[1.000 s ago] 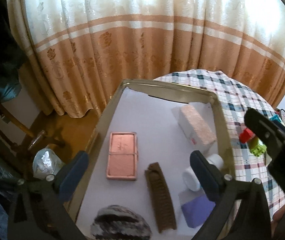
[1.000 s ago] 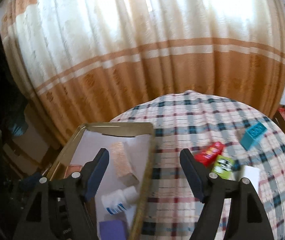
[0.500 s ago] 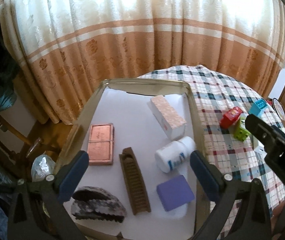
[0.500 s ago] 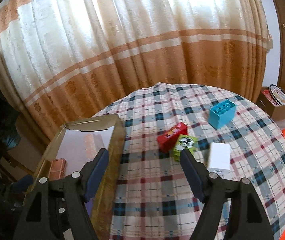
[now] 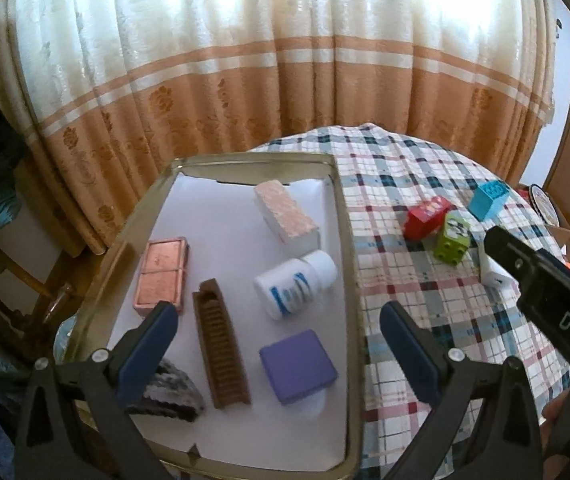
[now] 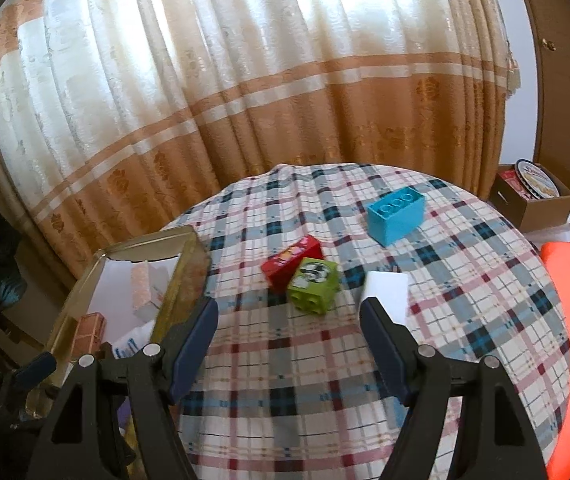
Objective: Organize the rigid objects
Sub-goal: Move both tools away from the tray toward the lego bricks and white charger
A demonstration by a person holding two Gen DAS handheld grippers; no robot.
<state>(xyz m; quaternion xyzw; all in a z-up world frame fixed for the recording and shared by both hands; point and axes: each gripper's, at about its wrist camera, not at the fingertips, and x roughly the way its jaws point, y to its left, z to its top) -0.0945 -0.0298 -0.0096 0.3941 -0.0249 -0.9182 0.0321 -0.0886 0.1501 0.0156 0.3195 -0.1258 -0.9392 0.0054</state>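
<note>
Two open grippers hang above a round table covered by a plaid cloth [image 6: 465,320], with a cream and tan curtain [image 5: 285,60] behind. Gold-rimmed tray [image 5: 351,280] sits at the table's left edge, lined white. Inside it lie a pink-topped box [image 5: 287,214], a white bottle [image 5: 295,282] on its side, a purple block [image 5: 297,366], a brown comb-like piece [image 5: 221,350], a copper tin [image 5: 161,274] and a grey hair clip [image 5: 175,394]. On the cloth, a blue brick [image 6: 396,214] stands apart; a red brick [image 6: 291,262] touches a green brick [image 6: 313,285]; a white box [image 6: 387,294] is just beside. Left gripper [image 5: 277,348], jaws spread and empty, hovers over the tray. Right gripper [image 6: 289,344], also spread and empty, hovers over the cloth near the green brick.
</note>
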